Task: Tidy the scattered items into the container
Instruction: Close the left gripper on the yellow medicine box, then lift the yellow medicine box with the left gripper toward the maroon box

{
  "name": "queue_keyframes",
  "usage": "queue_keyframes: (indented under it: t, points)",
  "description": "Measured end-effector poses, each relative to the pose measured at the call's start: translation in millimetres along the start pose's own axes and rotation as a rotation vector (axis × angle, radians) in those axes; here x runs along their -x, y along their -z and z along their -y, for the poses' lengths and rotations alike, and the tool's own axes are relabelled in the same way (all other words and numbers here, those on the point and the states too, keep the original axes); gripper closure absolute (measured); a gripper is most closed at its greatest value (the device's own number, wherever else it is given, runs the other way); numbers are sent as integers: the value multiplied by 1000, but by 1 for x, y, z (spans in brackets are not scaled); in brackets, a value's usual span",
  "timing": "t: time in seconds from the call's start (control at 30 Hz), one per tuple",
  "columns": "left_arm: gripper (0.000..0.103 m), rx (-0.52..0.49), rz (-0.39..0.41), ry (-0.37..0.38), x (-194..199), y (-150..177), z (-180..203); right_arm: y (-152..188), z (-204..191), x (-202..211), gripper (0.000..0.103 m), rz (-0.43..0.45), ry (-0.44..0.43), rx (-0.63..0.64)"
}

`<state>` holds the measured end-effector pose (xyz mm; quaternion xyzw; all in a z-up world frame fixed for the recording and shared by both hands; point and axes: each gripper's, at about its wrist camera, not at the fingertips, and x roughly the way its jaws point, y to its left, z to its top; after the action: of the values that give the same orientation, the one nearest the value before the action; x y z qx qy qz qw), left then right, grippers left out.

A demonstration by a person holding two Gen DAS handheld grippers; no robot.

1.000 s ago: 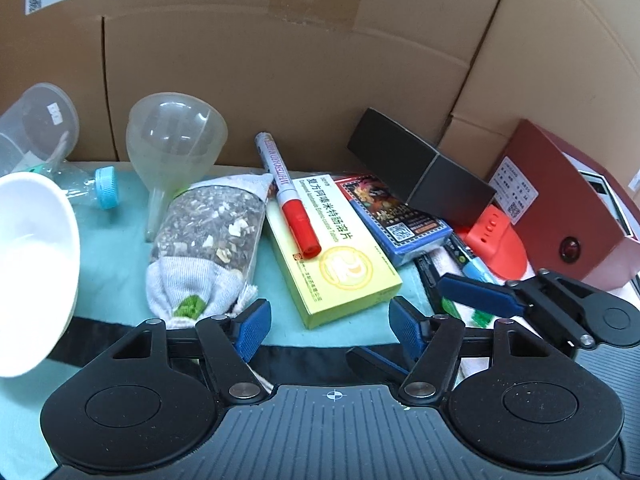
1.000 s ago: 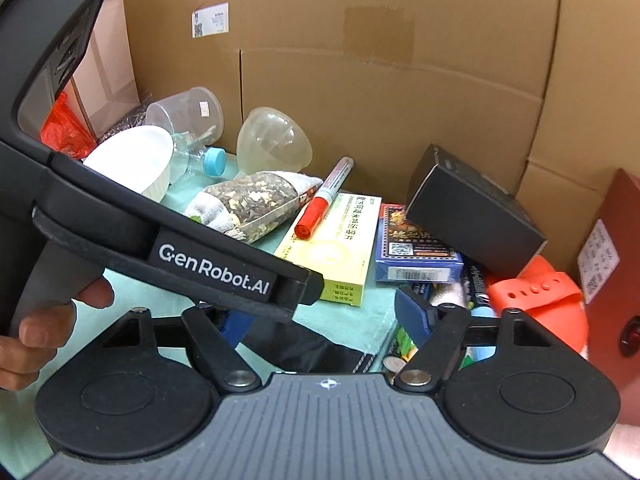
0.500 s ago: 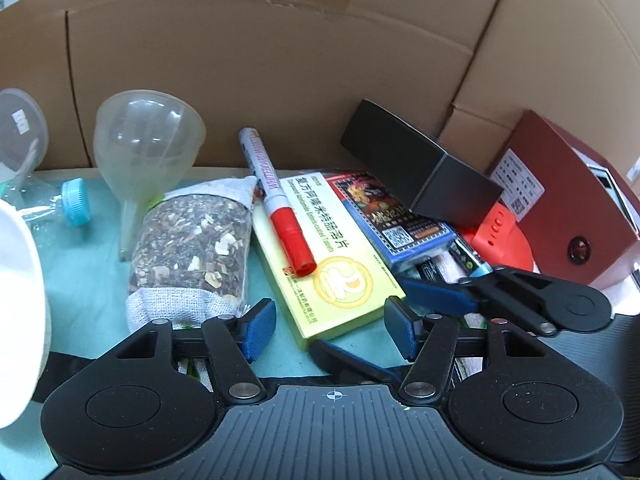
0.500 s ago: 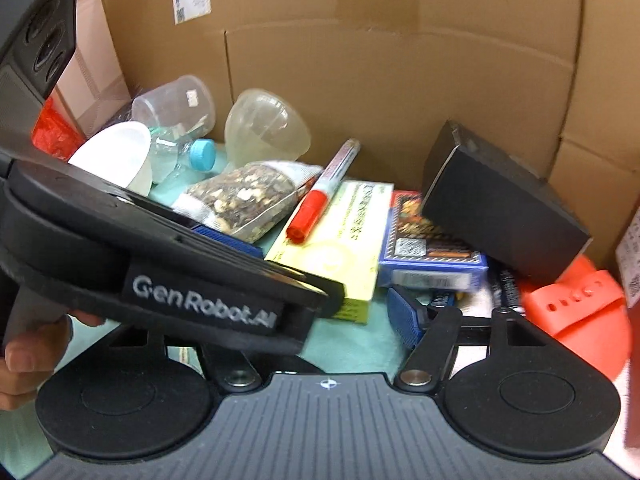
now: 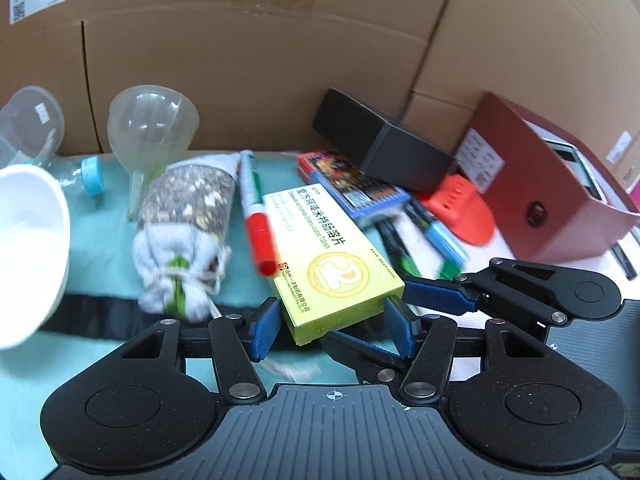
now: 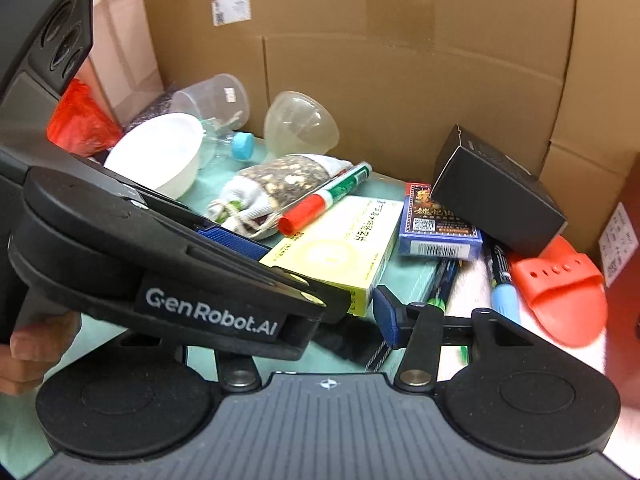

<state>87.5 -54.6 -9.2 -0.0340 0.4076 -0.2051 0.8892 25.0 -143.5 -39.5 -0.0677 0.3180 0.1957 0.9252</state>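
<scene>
Yellow medicine box [image 5: 336, 256]: lies flat on the teal cloth [image 5: 104, 216], its near end between my left claw's [image 5: 334, 326] blue pads, which stand apart and have not yet closed on it.
Red-capped marker [image 5: 256, 216]: rests along the box's left edge, beside the pouch of dried herbs [image 5: 188, 216].
Right claw [image 6: 304, 312]: I see one blue pad beside the box's corner; the left tool hides the other, so I cannot tell its state.
Progress: I judge the tidying barely begun; the card pack [image 5: 352, 188], black box [image 5: 384, 152], funnel [image 5: 152, 128], white bowl [image 5: 28, 248] and orange slipper [image 5: 460, 212] all lie loose.
Container: probably the dark red box [image 5: 552, 192] at right.
Setting: cardboard cartons [image 5: 256, 64] wall the back.
</scene>
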Motion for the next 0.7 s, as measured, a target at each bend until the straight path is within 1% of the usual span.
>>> queue_keyframes:
  t: [0.1, 0.3, 0.47, 0.5, 0.53, 0.57, 0.6, 0.63, 0.7]
  points:
    - [36, -5, -7, 20, 14, 15, 9, 12, -4, 19, 47, -7, -17, 2]
    - [35, -31, -46, 59, 30, 47, 30, 37, -17, 52, 46, -50, -23, 31]
    - [34, -50, -79, 84, 37, 67, 42, 58, -24, 72, 39, -74, -56, 34]
    - [32, -48, -76, 77, 37, 67, 43, 61, -24, 73, 39, -76, -54, 35]
    - [26, -45, -73, 71, 37, 67, 43, 62, -24, 73, 38, -75, -52, 33]
    - [22, -40, -68, 69, 39, 66, 43, 63, -23, 72, 33, -73, -50, 27]
    - [16, -32, -59, 66, 40, 63, 42, 62, -23, 72, 28, -69, -48, 20]
    - [15, -23, -45, 58, 42, 61, 40, 62, -22, 72, 23, -66, -46, 19]
    - [15, -18, -24, 50, 43, 56, 38, 61, -24, 73, 23, -51, -39, 28]
